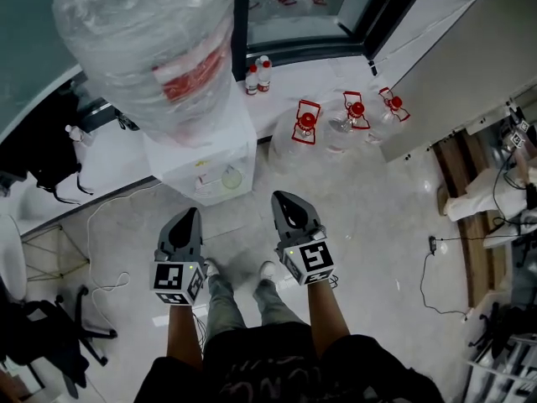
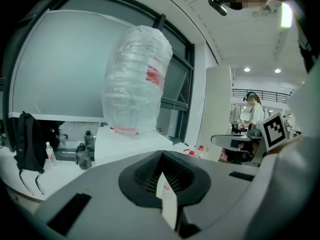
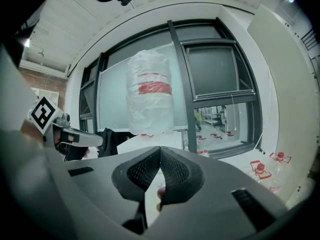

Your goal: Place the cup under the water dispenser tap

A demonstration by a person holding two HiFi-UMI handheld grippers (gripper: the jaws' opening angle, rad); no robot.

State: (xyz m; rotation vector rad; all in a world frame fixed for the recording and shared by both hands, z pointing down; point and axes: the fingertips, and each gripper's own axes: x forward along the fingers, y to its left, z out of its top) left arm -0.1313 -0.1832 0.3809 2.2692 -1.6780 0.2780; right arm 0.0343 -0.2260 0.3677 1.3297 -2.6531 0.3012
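Head view shows the left claw (image 1: 194, 217) and the right claw (image 1: 280, 198) held side by side above the pale floor (image 1: 377, 225), in front of the water dispenser (image 1: 201, 162), each with its marker cube turned upward. The left claw is closed and empty. In the left gripper view its ribbed pads are met at the tips, with only a narrow slit left lower down. The right claw is likewise closed on nothing, its pads pressed together at the tips in the right gripper view. The cup (image 1: 232, 176), small and clear, is found in the recess at the dispenser's front, well apart from both claws; whether it stands exactly beneath a tap cannot be told. A large bottle (image 1: 147, 40), wrapped in clear plastic and marked with a red label, is set neck-down on top of the dispenser. To the right of the dispenser, 3 big jugs (image 1: 306, 133) with red handles are stood on the floor near the window, and 2 small red-capped bottles (image 1: 258, 75) are placed by the window frame. In the left gripper view a black backpack (image 2: 27, 144) and a dark bottle (image 2: 83, 156) are seen on a white surface (image 2: 62, 165) left of the dispenser. A black office chair (image 1: 50, 334) is seen at the lower left of the head view — beside the person's legs.
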